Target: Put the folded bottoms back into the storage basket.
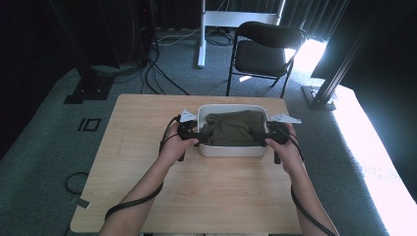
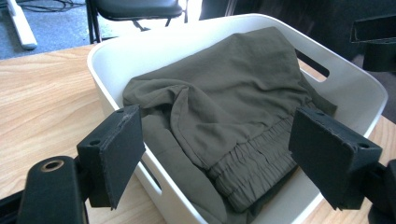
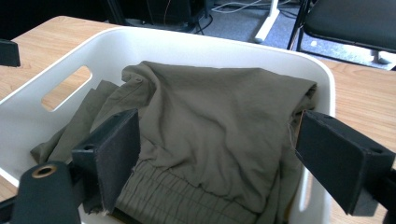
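A white plastic tub (image 1: 231, 151) stands on the wooden table (image 1: 196, 196), with a crumpled olive-green garment (image 1: 231, 128) in it. My left gripper (image 1: 195, 132) is at the tub's left end and my right gripper (image 1: 269, 132) at its right end, each held in a hand. In the left gripper view the tub (image 2: 140, 42) and garment (image 2: 233, 93) lie ahead of the left gripper (image 2: 224, 149), whose jaws stand wide apart, closed on nothing. The right gripper (image 3: 219, 154) also stands open over the garment (image 3: 210, 107), its left pad against the cloth near the elastic waistband, with the tub's rim (image 3: 187, 39) beyond.
A black folding chair (image 1: 263, 46) stands on the carpet behind the table. Cables (image 1: 157, 73) run over the floor at the back left, beside dark stands. Bright light falls on the floor at the right. The tub has a handle slot (image 3: 65, 87) in its end wall.
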The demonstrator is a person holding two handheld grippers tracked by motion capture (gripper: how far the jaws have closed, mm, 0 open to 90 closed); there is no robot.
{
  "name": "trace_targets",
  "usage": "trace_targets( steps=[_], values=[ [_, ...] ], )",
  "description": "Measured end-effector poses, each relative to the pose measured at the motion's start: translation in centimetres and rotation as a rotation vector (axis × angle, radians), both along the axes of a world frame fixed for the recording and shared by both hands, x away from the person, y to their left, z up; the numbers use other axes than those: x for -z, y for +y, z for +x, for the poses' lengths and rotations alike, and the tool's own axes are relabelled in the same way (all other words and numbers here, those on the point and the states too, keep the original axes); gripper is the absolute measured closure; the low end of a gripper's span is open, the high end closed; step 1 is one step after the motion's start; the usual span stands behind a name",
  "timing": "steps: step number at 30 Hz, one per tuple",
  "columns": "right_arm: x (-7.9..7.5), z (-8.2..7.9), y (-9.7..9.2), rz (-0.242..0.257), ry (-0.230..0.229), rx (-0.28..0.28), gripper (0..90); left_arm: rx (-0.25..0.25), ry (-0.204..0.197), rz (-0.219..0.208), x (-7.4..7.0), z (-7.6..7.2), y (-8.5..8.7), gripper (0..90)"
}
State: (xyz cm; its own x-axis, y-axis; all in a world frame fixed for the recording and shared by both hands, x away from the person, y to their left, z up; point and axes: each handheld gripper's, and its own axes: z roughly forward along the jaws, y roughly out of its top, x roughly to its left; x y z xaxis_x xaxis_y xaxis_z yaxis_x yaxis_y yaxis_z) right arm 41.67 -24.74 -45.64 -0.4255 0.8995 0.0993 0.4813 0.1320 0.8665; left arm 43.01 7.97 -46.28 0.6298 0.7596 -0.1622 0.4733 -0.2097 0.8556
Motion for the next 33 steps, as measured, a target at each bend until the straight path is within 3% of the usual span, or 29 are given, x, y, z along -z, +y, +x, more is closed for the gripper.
trace_targets(
  steps=[11,21,28,33],
  values=[
    [0.0,-2.2,-1.1,-0.021,-0.047,-0.001,13.9,-0.025,0.007,-0.01,0.2,-1.6,1.7,19.5],
    [0.6,-4.3,-2.3,-0.005,-0.067,0.024,13.9,-0.041,0.002,-0.002,0.9,-2.8,3.1,19.5],
    [1.7,-5.7,-2.9,-0.014,-0.057,0.021,13.9,-0.071,-0.016,0.021,1.5,-3.6,4.2,19.5],
    [2.5,-6.6,-3.3,-0.014,-0.046,0.022,13.9,-0.081,0.007,0.014,2.4,-4.2,5.1,19.5]
  ],
)
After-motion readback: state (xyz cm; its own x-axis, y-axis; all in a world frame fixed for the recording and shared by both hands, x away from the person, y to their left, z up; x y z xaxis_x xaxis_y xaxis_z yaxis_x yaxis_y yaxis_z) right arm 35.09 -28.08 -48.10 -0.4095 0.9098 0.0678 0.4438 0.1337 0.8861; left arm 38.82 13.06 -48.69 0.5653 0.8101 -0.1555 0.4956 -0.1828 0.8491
